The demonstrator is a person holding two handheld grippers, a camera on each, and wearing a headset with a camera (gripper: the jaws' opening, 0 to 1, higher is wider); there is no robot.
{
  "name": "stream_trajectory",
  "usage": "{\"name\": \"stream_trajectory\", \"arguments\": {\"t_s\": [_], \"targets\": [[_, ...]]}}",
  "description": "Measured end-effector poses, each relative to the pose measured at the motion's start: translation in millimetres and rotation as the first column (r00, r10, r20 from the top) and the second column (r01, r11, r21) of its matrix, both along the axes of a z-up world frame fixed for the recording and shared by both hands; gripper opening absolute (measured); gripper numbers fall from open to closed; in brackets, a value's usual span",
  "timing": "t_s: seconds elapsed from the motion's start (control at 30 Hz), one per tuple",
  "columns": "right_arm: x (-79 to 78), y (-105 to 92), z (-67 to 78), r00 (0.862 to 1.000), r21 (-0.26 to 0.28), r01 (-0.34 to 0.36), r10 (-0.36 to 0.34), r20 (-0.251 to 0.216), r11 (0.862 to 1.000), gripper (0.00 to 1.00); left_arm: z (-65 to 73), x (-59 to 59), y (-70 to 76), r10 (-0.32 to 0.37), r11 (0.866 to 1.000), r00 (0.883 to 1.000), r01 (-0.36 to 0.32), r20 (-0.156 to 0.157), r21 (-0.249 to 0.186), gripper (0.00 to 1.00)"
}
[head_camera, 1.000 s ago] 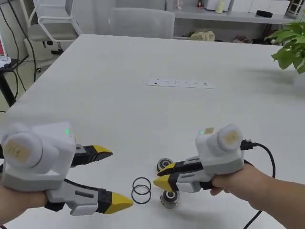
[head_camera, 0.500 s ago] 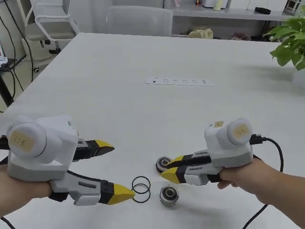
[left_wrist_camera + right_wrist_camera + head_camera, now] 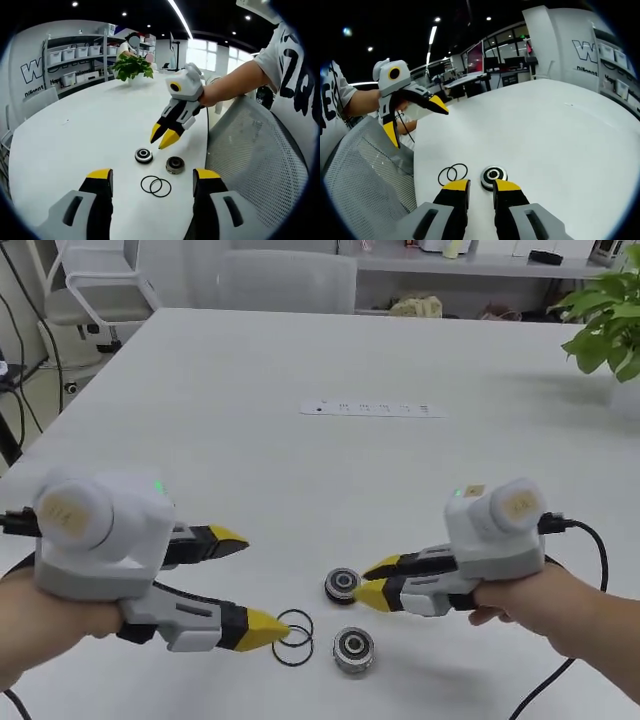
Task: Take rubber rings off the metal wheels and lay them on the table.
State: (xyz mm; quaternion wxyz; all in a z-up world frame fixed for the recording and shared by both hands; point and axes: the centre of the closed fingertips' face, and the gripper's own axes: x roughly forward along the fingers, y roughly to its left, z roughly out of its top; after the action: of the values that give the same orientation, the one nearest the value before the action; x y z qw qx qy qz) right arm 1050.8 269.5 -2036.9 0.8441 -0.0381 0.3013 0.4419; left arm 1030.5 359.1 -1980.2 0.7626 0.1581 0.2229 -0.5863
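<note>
Left gripper (image 3: 255, 583), jaws wide apart, empty, by 2 loose rubber rings (image 3: 293, 637) on the near table (image 3: 300, 490). Right gripper (image 3: 373, 580), jaws narrowly apart, beside the far metal wheel (image 3: 342, 583). Rings look thin, light, stretchy; pinch an edge.

Right tool (image 3: 365, 581) back, clear of upper wheel (image 3: 342, 583).
</note>
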Motion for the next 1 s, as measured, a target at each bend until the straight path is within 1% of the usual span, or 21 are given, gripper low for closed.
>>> {"name": "stream_trajectory", "arguments": {"t_s": [0.37, 0.67, 0.83, 1.0], "targets": [[3.5, -6.7, -6.7, 1.0, -0.014, 0.018, -0.018, -0.005, 1.0, 0.18, -5.6, 9.8, -5.5, 0.007, 1.0, 1.0, -0.007, -0.018, 0.004, 0.58], [4.9, -10.3, -11.5, 1.0, -0.02, 0.026, -0.026, -0.014, 0.999, 0.19, -15.1, 14.4, -8.7, 0.004, 1.0, 0.999, -0.003, -0.031, 0.023, 0.56], [5.5, -10.3, -13.7, 1.0, -0.024, 0.025, -0.025, -0.016, 0.999, 0.19, -19.9, 17.7, -10.1, 0.012, 1.0, 0.999, -0.011, -0.051, 0.021, 0.55], [6.9, -9.3, -15.9, 1.0, -0.027, 0.023, -0.023, -0.017, 0.999, 0.19, -25.3, 19.8, -11.2, 0.01, 0.999, 0.998, -0.008, -0.057, 0.034, 0.54]]}}
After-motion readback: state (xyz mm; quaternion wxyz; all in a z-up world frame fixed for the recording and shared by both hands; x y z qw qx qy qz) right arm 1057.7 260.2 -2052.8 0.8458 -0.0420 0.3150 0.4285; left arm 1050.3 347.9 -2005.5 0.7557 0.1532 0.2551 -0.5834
